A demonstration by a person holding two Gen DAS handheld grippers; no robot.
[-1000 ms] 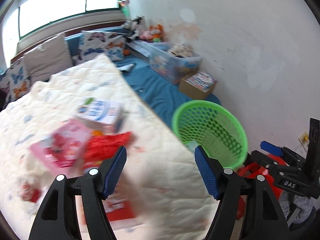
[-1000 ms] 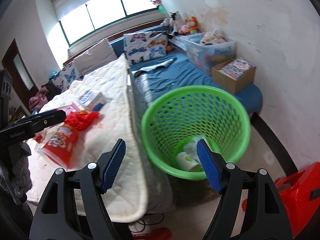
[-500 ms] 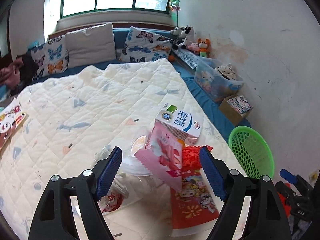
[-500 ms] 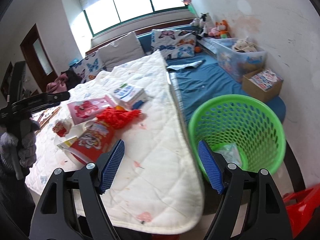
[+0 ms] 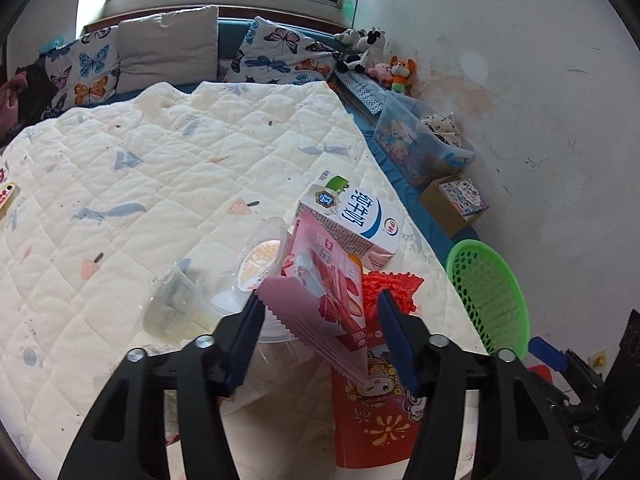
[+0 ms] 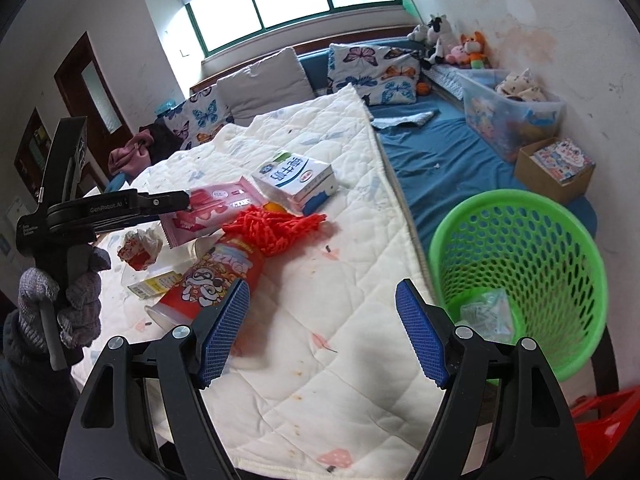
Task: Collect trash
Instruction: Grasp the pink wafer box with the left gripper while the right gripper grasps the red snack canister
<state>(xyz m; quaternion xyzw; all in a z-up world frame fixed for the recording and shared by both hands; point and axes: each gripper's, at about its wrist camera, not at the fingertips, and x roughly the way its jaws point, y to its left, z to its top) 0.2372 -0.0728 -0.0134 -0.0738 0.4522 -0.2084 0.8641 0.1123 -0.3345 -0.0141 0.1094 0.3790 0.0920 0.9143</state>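
A trash pile lies on the white quilt [image 6: 344,264]: a pink snack wrapper [image 5: 316,264], a white-and-blue milk carton [image 5: 352,216], red mesh netting [image 5: 394,284], a red snack bag [image 5: 372,412] and clear plastic cups [image 5: 172,304]. My left gripper [image 5: 320,300] is closing with the pink wrapper between its jaws. The left pad is at the wrapper's edge and the right pad is still apart from it. From the right wrist, the left gripper [image 6: 186,200] reaches in at the pink wrapper [image 6: 216,204]. My right gripper [image 6: 322,292] hangs open over bare quilt, with nothing in it, left of the green basket [image 6: 516,216].
The green basket stands on the floor off the bed's right edge, with clear plastic trash inside. A crumpled red-and-white wrapper [image 6: 138,246] lies near the gloved hand [image 6: 76,300]. Pillows, a toy bin [image 6: 512,116] and a cardboard box [image 6: 556,168] line the far side. A red object [image 6: 608,420] sits at the lower right.
The left gripper swung from the basket side to the trash pile and narrowed its jaws around the pink wrapper. The right gripper shifted left from above the basket to over the quilt.
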